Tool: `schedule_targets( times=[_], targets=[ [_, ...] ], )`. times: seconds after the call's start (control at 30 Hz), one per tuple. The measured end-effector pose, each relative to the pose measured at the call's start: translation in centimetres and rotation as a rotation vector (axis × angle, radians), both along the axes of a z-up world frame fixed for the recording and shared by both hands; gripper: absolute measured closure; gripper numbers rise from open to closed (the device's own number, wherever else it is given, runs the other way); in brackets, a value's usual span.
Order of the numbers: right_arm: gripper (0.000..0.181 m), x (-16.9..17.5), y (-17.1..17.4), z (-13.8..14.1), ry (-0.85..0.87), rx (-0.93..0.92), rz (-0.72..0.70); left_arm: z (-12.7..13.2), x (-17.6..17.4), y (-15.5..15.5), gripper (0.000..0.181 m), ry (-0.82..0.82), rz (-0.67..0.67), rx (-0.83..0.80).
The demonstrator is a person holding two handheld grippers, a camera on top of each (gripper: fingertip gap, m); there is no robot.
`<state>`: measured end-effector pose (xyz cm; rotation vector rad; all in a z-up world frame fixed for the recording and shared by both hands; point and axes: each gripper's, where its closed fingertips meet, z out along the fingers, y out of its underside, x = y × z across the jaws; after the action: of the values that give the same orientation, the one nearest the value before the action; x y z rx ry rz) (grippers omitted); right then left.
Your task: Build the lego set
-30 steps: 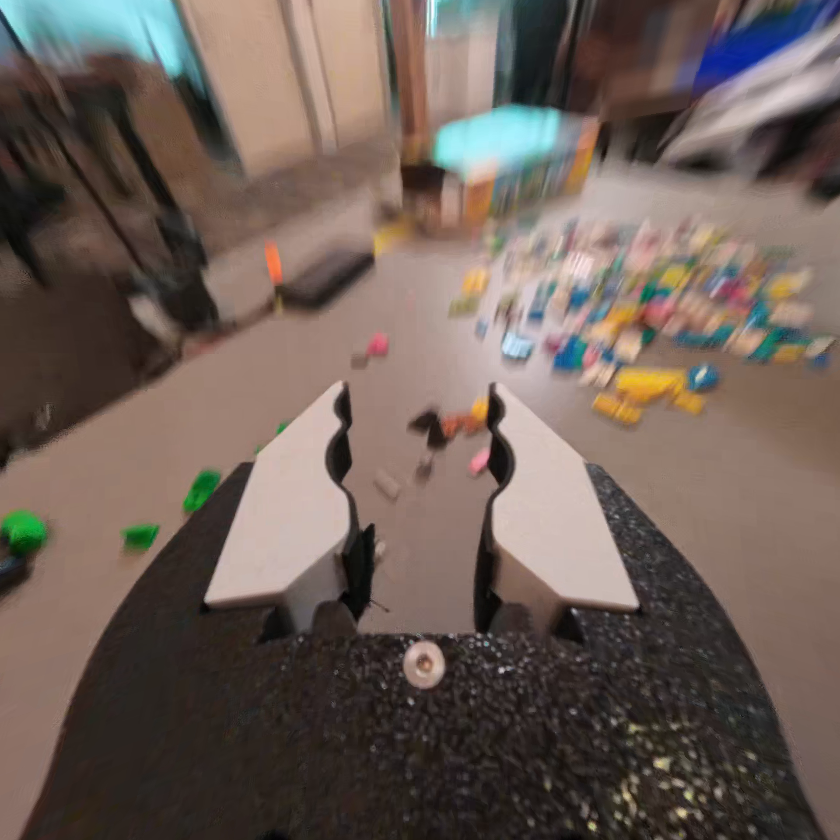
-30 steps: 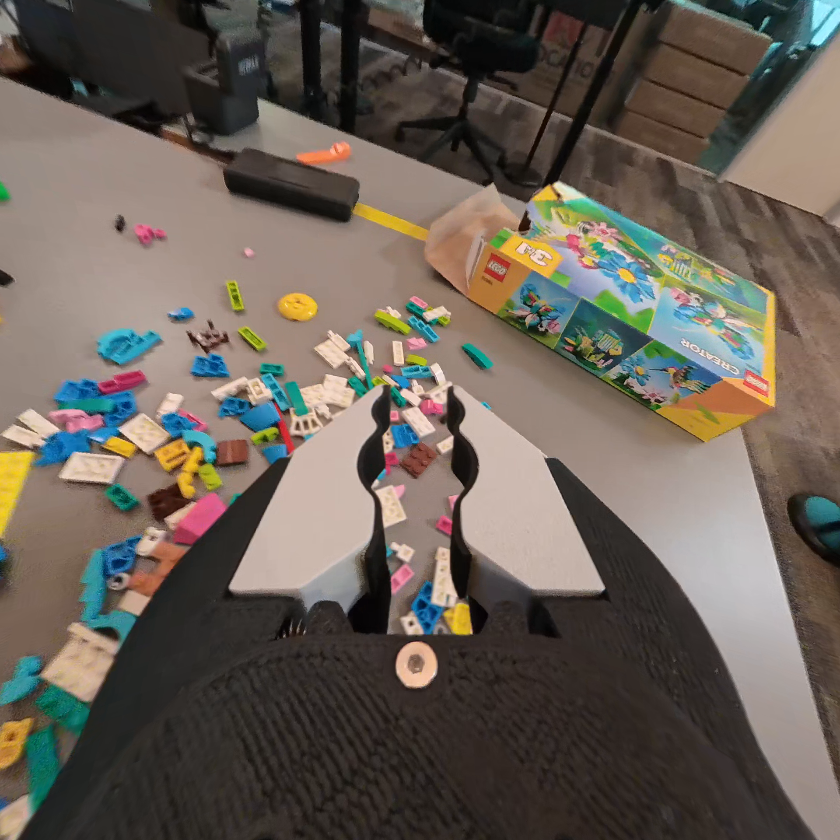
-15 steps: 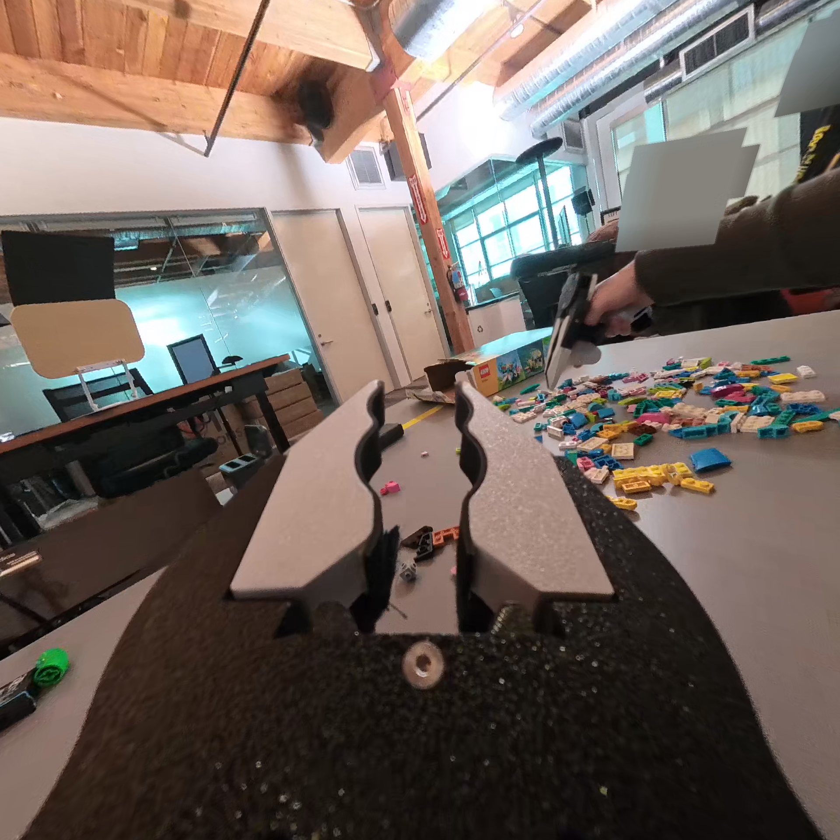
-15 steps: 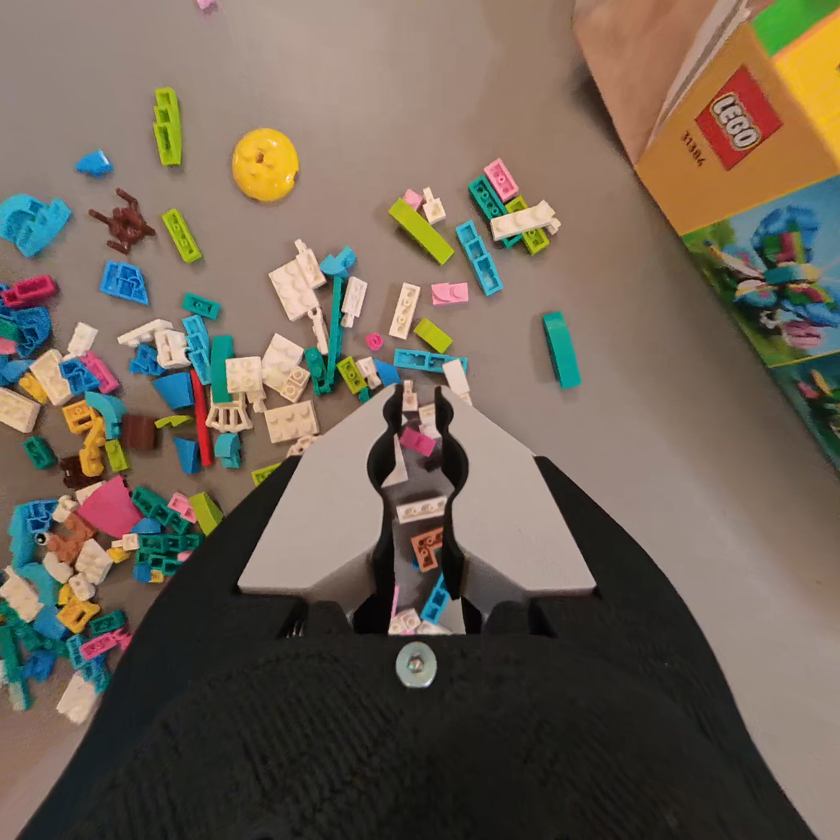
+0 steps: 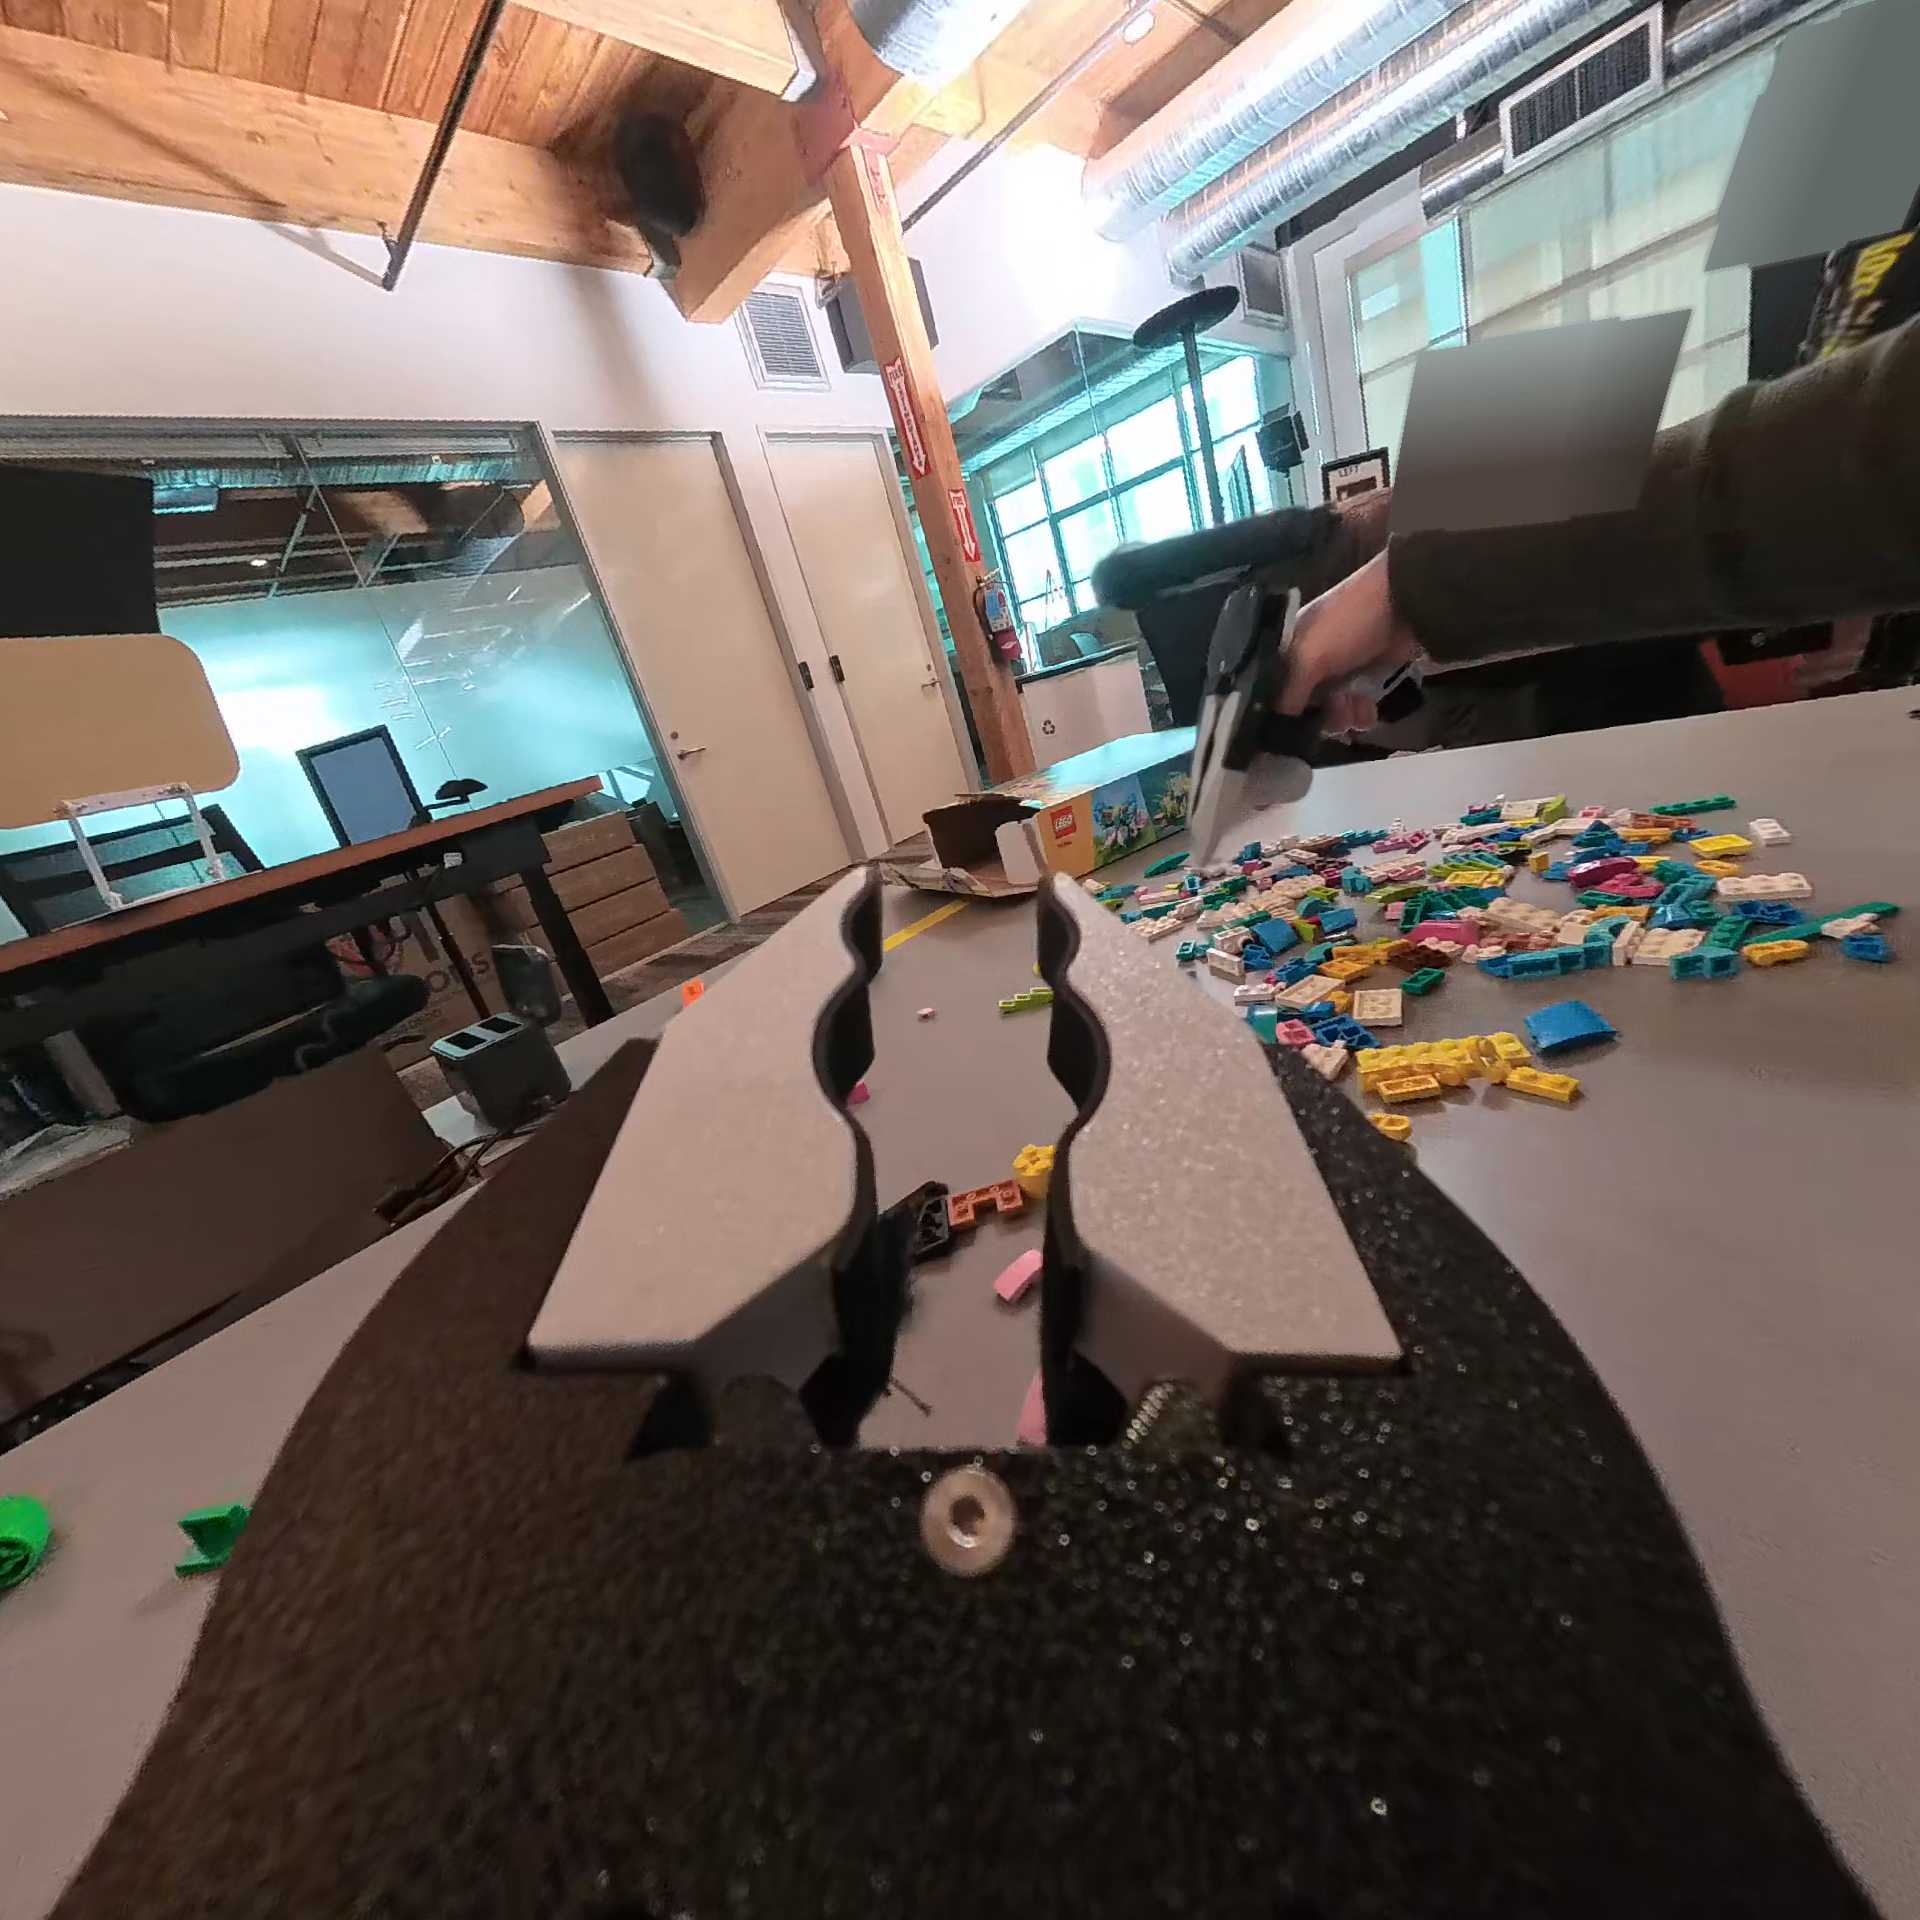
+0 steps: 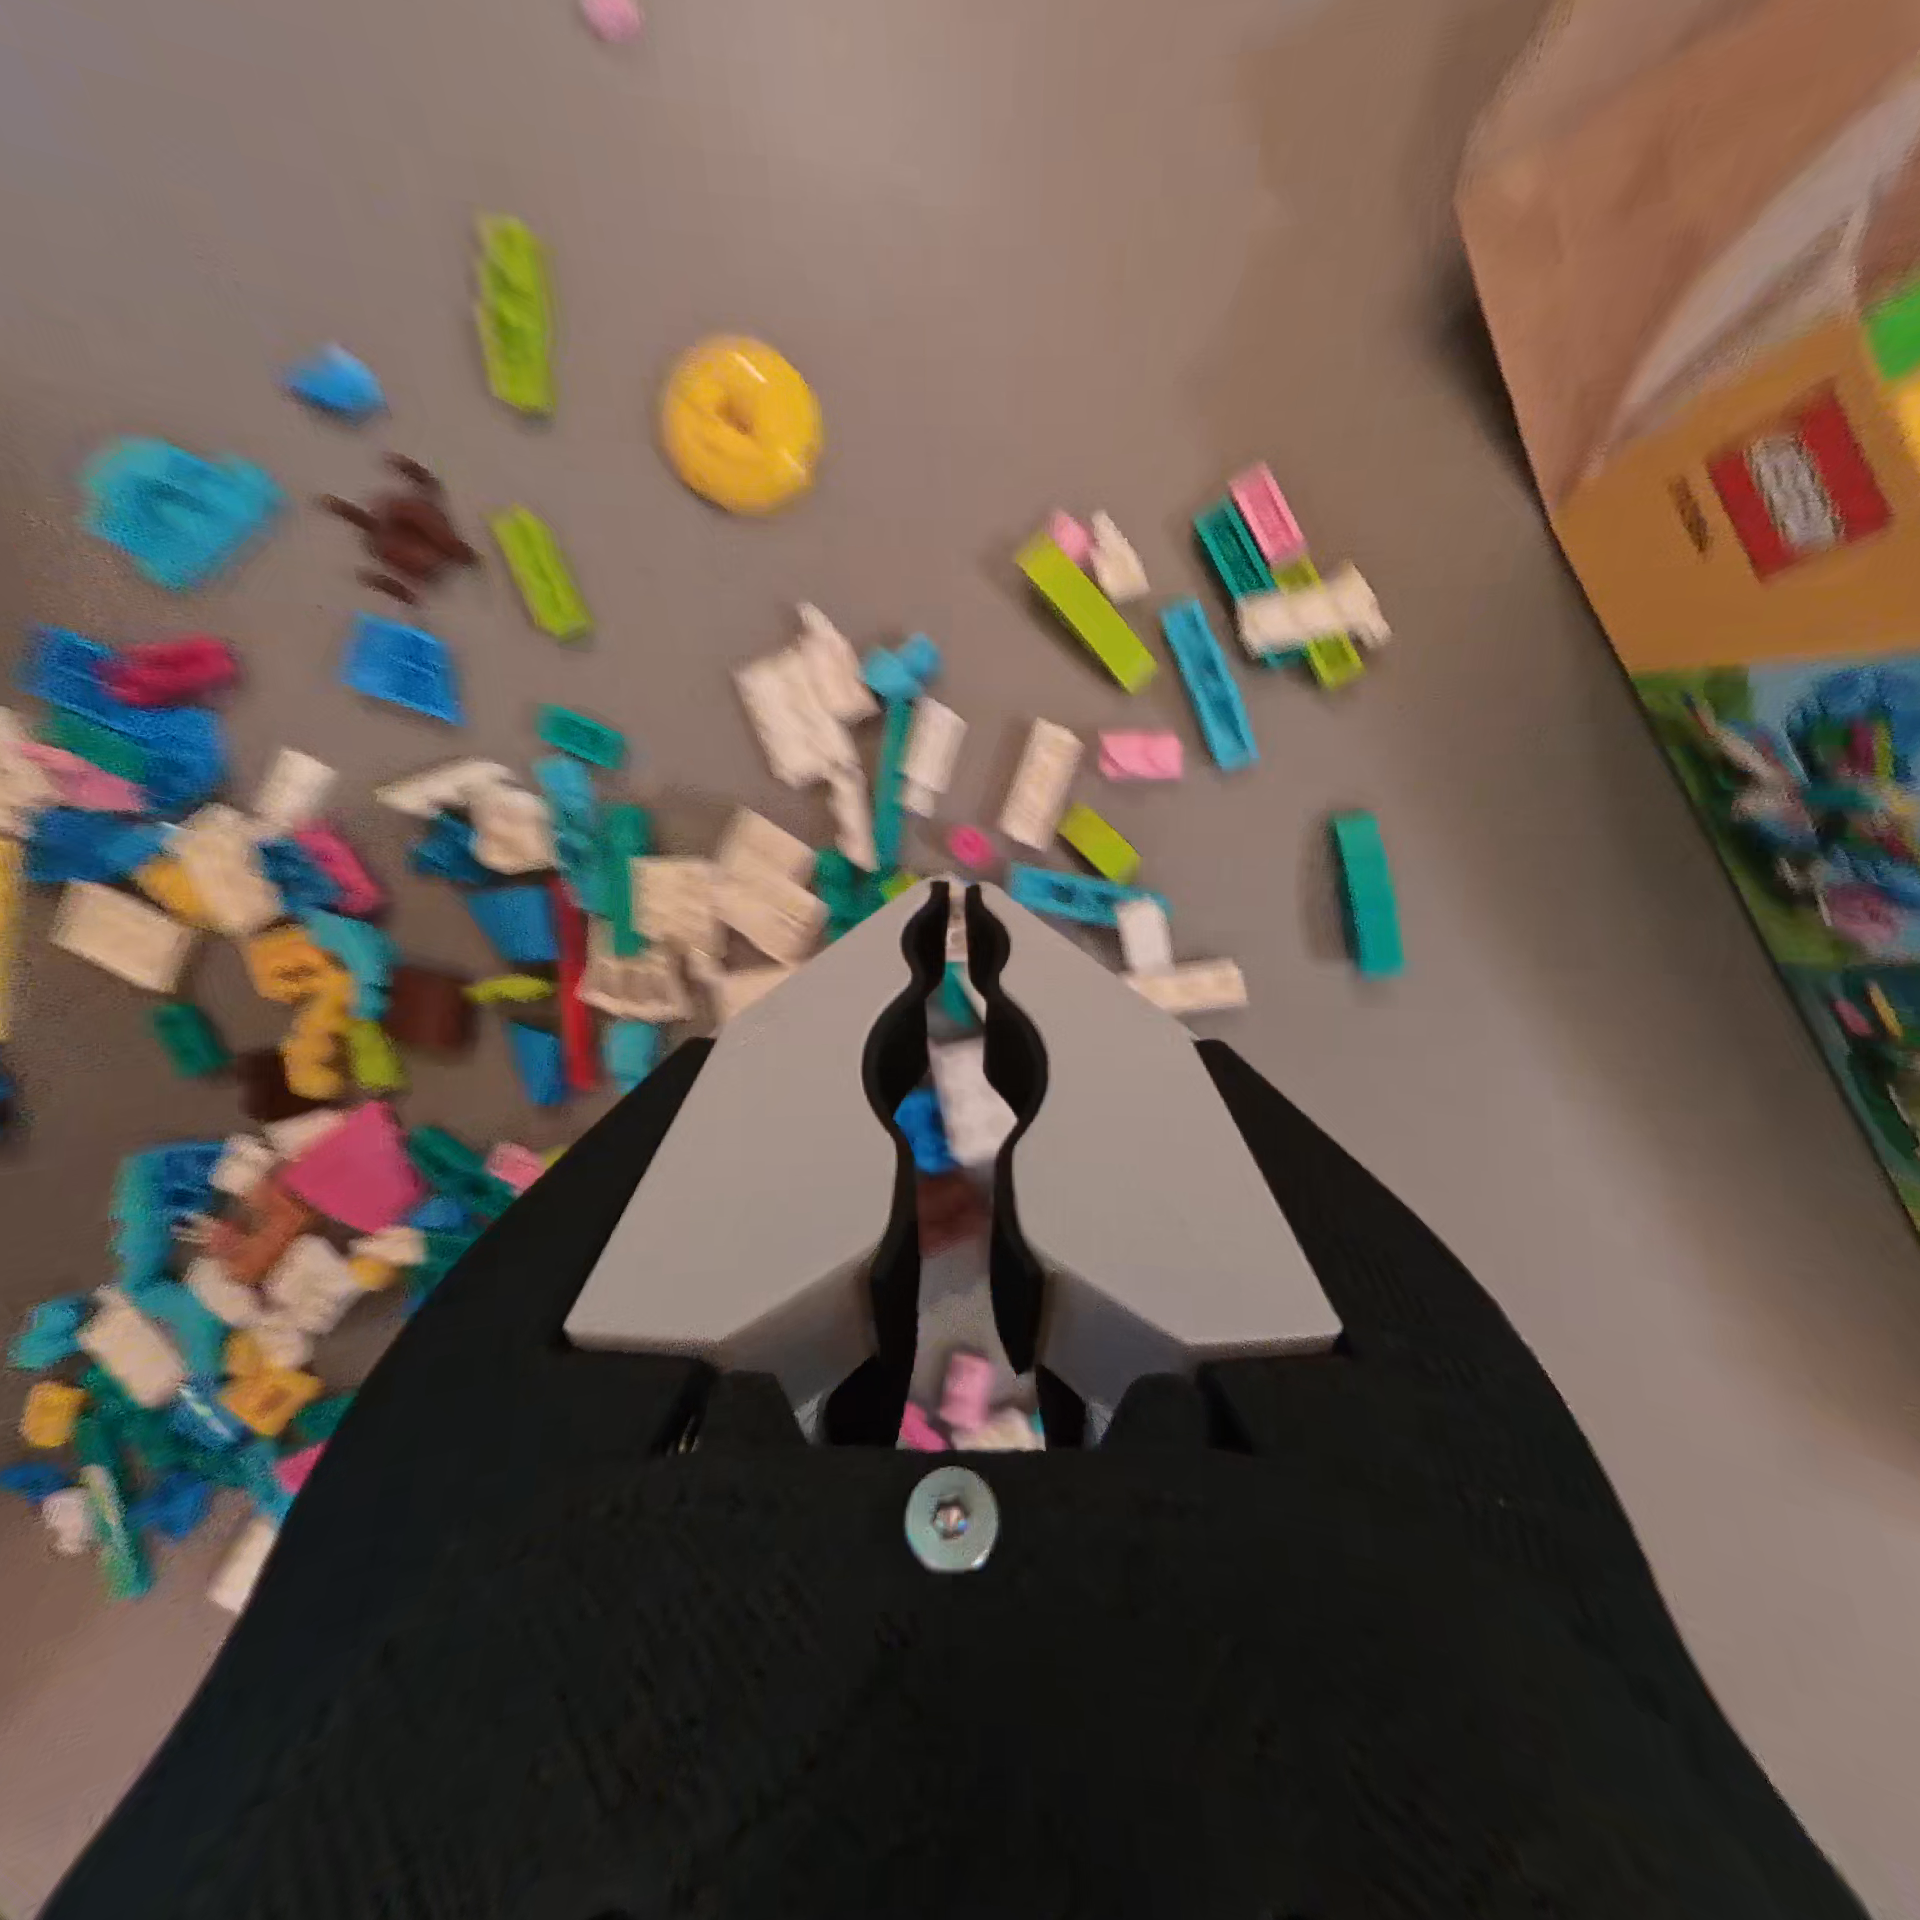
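Our right gripper point(image 6: 954, 896) is pinched nearly closed over the loose bricks point(image 6: 727, 883) scattered across the table point(image 6: 935, 208) (whether it grips one, we cannot tell); light, hard, slippery, best taken by flat sides. Our left gripper point(image 5: 956, 904) is parted, empty.

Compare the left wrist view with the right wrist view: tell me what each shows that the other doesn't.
Only the left wrist view: the room, doors, a desk, green pieces, a person's hand holding the right gripper, and the open left gripper.

Only the right wrist view: the yellow round piece, seen from above.

Both: the brick pile, the set's box, the grey table.
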<state>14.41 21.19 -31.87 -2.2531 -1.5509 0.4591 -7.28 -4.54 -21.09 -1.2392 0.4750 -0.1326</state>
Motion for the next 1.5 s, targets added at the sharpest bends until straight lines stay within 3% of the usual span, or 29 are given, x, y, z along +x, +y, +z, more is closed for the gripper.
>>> schedule_targets(
  times=[0.07, 0.13, 0.23, 0.33, 0.57, 0.77, 0.83, 0.9, 1.03, 1.1, 1.17, 1.27, 1.5],
  targets=[
    [0.179, -3.9, -3.3, 1.9, 0.106, 0.010, 0.096, 0.2, 0.0, -0.1, 0.154, -0.009, -0.007, 0.006],
    [0.179, -8.6, -9.0, 2.8, 0.176, 0.006, 0.266, 0.4, -0.1, -0.3, 0.155, -0.021, -0.010, 0.016],
    [0.179, -14.5, -18.2, 2.3, 0.212, -0.013, 0.515, 0.7, -0.6, -0.4, 0.156, -0.044, -0.004, 0.027],
    [0.179, -17.8, -23.6, 0.9, 0.224, -0.027, 0.619, 0.9, -0.9, -0.6, 0.156, -0.069, -0.008, 0.024],
    [0.177, -19.1, -25.6, -2.0, 0.129, 0.052, 0.655, 0.9, -1.1, -0.7, 0.156, -0.089, -0.018, 0.015],
    [0.160, -19.1, -25.9, -0.5, 0.237, 0.048, 0.579, 0.5, -0.7, -0.5, 0.153, -0.104, -0.048, -0.034],
    [0.159, -18.2, -25.3, 1.2, 0.307, 0.067, 0.533, 0.4, -0.7, -0.5, 0.153, -0.101, -0.047, -0.033],
    [0.159, -15.7, -22.5, 2.6, 0.327, 0.127, 0.460, 0.4, -0.8, -0.5, 0.153, -0.096, -0.041, -0.031],
    [0.164, -6.2, -10.5, 4.0, 0.211, 0.282, 0.174, 0.3, -0.7, -0.4, 0.154, -0.092, -0.040, -0.031],
    [0.166, -0.1, -4.1, 3.6, 0.094, 0.334, 0.022, 0.2, -0.5, -0.2, 0.154, -0.088, -0.044, -0.034],
    [0.168, 5.0, 0.0, 2.3, -0.024, 0.330, -0.069, 0.2, -0.4, -0.2, 0.154, -0.079, -0.046, -0.036],
    [0.168, 8.5, 2.4, -0.1, -0.089, 0.239, -0.117, 0.1, -0.3, -0.2, 0.154, -0.071, -0.048, -0.035],
    [0.156, 8.7, 3.5, -2.1, -0.021, 0.091, -0.096, 0.0, -0.1, -0.2, 0.155, -0.063, -0.053, -0.037]
  ],
)
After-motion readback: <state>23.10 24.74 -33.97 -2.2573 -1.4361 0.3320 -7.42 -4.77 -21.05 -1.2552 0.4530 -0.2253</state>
